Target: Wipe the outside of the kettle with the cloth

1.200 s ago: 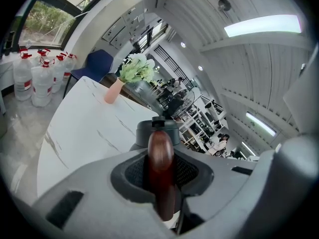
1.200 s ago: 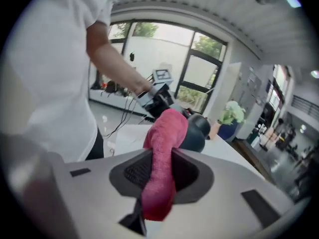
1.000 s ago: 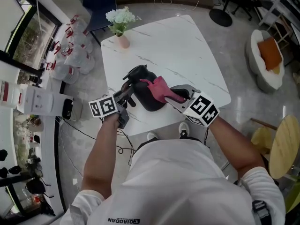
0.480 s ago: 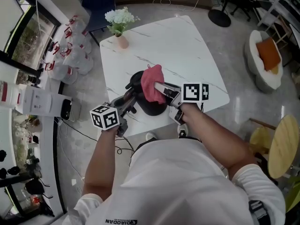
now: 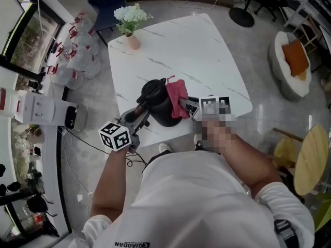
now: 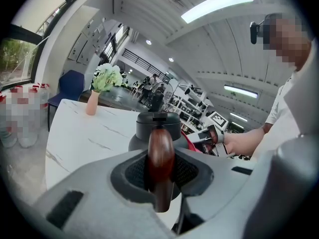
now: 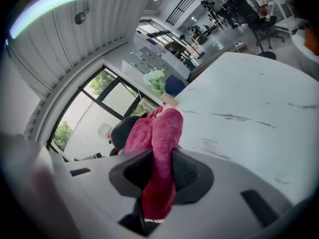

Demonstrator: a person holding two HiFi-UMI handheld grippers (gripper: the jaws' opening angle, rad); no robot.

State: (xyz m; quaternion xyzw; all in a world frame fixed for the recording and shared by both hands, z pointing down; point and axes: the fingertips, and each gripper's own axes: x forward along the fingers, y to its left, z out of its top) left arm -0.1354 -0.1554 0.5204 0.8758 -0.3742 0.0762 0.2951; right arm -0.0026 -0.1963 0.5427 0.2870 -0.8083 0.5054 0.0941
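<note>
We see the kettle (image 5: 161, 110) as matt black, and its handle (image 6: 160, 151) as polished reddish-brown wood. The cloth (image 7: 164, 133) is a pink fabric with a fuzzy, rough pile. The table (image 5: 196, 50) is white, smooth and marble-like, with grey veins. The left gripper (image 6: 160, 169) looks like matt grey plastic, its pads (image 6: 135, 172) dark and finely textured.

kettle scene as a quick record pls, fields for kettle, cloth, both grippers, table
kettle: black kettle, upright near the table's front edge, lid on
left gripper: left gripper shut on the kettle's brown handle
right gripper: right gripper shut on the pink cloth
cloth: bunched, against the kettle's side away from the handle
table: white marbled table, vase of flowers at its far corner
</note>
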